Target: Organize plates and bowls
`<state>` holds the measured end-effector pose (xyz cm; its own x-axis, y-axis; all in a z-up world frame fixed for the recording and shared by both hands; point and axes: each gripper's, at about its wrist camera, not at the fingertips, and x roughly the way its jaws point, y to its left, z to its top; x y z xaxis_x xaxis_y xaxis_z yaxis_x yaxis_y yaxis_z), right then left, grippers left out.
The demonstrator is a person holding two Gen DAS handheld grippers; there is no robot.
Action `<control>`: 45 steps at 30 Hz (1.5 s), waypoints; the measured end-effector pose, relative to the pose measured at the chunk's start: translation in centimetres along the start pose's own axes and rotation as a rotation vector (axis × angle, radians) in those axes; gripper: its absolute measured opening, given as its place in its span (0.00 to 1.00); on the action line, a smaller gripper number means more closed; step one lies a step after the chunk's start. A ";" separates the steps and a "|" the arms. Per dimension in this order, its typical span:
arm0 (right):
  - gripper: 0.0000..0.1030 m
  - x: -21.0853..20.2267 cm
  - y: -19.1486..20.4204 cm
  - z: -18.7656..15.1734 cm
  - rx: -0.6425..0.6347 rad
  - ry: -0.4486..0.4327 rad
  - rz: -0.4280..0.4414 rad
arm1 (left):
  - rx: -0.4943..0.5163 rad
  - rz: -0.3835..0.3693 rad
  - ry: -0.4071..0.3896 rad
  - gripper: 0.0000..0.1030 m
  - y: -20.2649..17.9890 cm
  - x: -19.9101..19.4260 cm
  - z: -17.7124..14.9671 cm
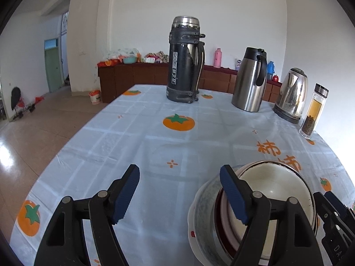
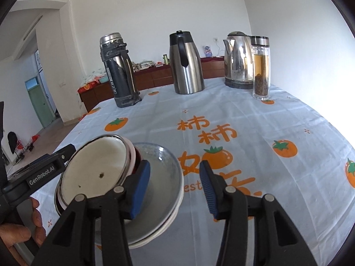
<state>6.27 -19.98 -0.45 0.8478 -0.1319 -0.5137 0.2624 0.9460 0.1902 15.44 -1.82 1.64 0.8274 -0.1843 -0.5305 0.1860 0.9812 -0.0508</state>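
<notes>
The nested bowls [image 2: 97, 173] sit tilted on the stacked plates [image 2: 162, 190] at lower left of the right wrist view; the right gripper [image 2: 175, 188] stands half open and holds nothing, its left pad just beside the plate. The left gripper [image 1: 179, 195] gapes wide over bare tablecloth [image 1: 155, 146] at bottom centre of its view, empty; I judge that a nudge from either pad could slide the leaning bowls off the plates.

Tablecloth [image 2: 255, 119]: smooth, faintly glossy printed cloth
Jug [image 2: 186, 64]: brushed steel
Kettle [image 2: 237, 59]: mirror-bright metal
Bottle [image 2: 261, 66]: clear glass
Bowl [image 2: 97, 166]: glossy white inside, metal rim
</notes>
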 end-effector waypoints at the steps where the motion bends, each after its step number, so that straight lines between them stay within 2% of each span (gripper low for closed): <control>1: 0.46 -0.2 -0.1 -0.1 0.010 -0.023 0.005 | 0.004 0.001 -0.006 0.75 -0.1 -0.1 0.0; 3: 0.49 -0.9 -0.3 -0.2 0.023 -0.074 0.017 | 0.018 0.016 -0.023 0.75 -0.4 -0.3 0.0; 5: 0.57 -1.5 -0.4 0.0 0.021 -0.124 0.039 | 0.041 0.039 -0.040 0.75 -0.6 -0.4 -0.1; 7: 0.72 -2.2 -0.5 0.1 0.020 -0.174 0.059 | 0.056 0.063 -0.066 0.75 -0.9 -0.6 -0.1; 9: 0.78 -2.8 -0.4 0.0 0.019 -0.207 0.089 | 0.051 0.070 -0.094 0.75 -0.9 -1.0 -0.2; 14: 0.80 -3.3 0.9 -0.2 -0.033 -0.217 0.120 | -0.005 0.075 -0.144 0.75 0.0 -2.4 -1.1; 17: 0.85 -3.7 1.4 -0.4 -0.050 -0.232 0.148 | 0.008 0.111 -0.179 0.75 -0.4 -3.5 -2.0; 20: 0.91 -4.2 1.9 -0.7 -0.076 -0.262 0.133 | 0.013 0.111 -0.181 0.75 -0.8 -4.0 -2.9; 28: 0.93 -4.3 1.9 -1.3 -0.099 -0.280 0.097 | 0.027 0.115 -0.186 0.75 -1.2 -4.5 -4.1; 32: 0.93 -5.2 2.0 -1.7 -0.115 -0.306 0.102 | -0.004 0.064 -0.209 0.75 -0.9 -5.2 -4.2; 36: 0.93 -6.0 1.7 -2.0 -0.114 -0.333 0.116 | -0.001 0.047 -0.240 0.75 -1.1 -6.0 -4.5; 41: 0.93 -6.2 1.4 -2.1 -0.095 -0.298 0.129 | 0.012 0.035 -0.218 0.75 -1.4 -6.7 -5.0; 45: 0.93 -7.5 0.9 -2.1 -0.066 -0.314 0.153 | 0.000 0.016 -0.186 0.79 -1.3 -7.8 -5.7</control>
<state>-0.77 -17.57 1.82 0.9780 -0.0618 -0.1991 0.0996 0.9775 0.1858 5.75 -1.32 1.04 0.9140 -0.1763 -0.3653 0.1723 0.9841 -0.0439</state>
